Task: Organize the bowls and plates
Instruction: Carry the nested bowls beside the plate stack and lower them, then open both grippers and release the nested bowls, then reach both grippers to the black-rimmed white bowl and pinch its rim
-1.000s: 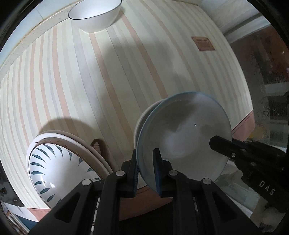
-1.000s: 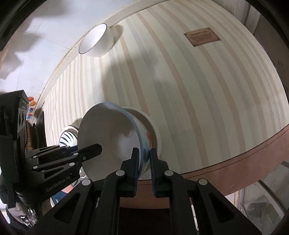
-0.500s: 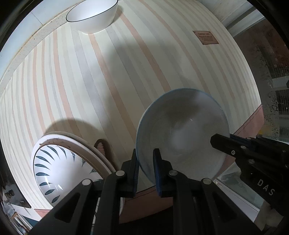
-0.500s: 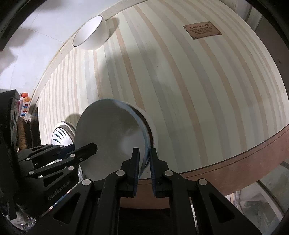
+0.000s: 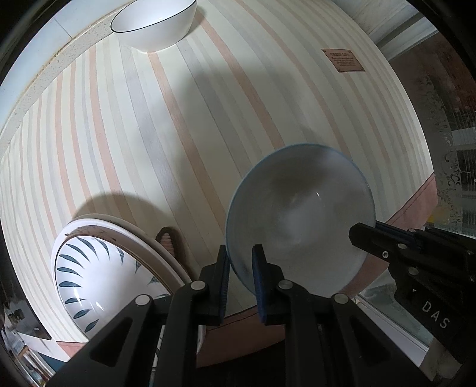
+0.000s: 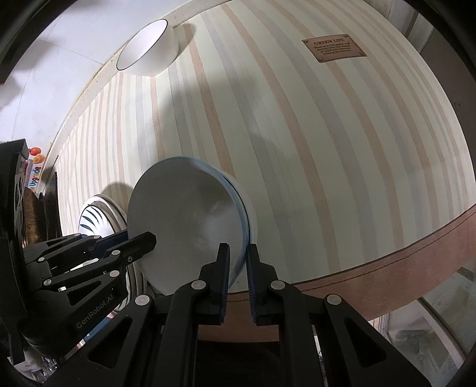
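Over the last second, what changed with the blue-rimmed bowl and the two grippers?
The blue-rimmed bowl, pinched by both the left gripper and right gripper, lifted off the white bowl it was nested in. Both grips held; the leaf-pattern plate and far white bowl stayed put.

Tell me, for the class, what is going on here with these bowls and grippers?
A person holds a blue-rimmed bowl with both handheld grippers: the left gripper clamps its near rim and the right gripper clamps the opposite rim. The bowl sits low over another white dish on the striped tablecloth. A leaf-patterned bowl on stacked plates lies left, and a white bowl waits at the far edge.
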{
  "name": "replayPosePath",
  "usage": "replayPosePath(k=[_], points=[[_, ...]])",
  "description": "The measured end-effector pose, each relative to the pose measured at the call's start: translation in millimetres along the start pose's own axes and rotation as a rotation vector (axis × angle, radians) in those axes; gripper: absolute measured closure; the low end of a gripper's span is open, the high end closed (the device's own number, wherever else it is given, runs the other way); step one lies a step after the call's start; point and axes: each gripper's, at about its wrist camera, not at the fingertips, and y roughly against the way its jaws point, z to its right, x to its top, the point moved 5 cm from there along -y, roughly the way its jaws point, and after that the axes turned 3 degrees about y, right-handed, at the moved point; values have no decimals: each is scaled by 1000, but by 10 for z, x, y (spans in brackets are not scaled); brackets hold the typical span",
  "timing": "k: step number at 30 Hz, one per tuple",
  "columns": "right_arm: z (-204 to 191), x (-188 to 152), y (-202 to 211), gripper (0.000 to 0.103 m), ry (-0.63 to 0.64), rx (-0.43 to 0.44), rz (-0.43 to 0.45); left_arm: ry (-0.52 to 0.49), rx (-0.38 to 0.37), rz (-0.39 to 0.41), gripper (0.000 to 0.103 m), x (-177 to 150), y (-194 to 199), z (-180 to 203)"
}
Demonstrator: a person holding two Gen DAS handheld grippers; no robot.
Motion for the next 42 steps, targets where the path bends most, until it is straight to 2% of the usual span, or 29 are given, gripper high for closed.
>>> replayPosePath(k=[9,11,12,13,15,18,21,24,27,30,33,36,39,41,42], points=[[-19,0,51,90,7,-22,-23,-17,17,10,88,-37,100,-4],[-51,-35,121,87,19,-34,-18,-6,19,19,88,-69,186,-25],[-62,-53,146,75,25,-38,-13,-4,19,28,88,-87,231,-35],[-84,-70,186,57,36,-45,-7,-3,20,41,85,-103,295,-41],[-117,-95,272,37,58,-67,7,-8,28,63,82,-127,411,-42],[-160,-114,402,34,84,-70,16,-25,25,100,76,-162,575,-25],[-189,-107,534,28,95,-56,24,-28,-12,114,71,-146,709,-35],[-219,-12,710,28,105,-49,56,-3,-49,124,69,-39,807,-104],[-264,207,900,27,109,-28,115,34,-73,144,69,196,872,-196],[-332,588,974,27,116,-17,175,106,-95,171,69,519,921,-426],[-386,1104,852,27,113,-2,205,193,-126,212,69,932,913,-743],[-480,1665,559,27,100,127,188,260,-161,258,69,1408,820,-1018],[-511,2098,301,28,79,149,180,322,-215,236,69,1833,624,-1246],[-580,2385,165,35,80,159,192,348,-233,229,70,2059,514,-1395],[-608,2492,116,46,73,177,189,352,-233,220,70,2133,467,-1436]])
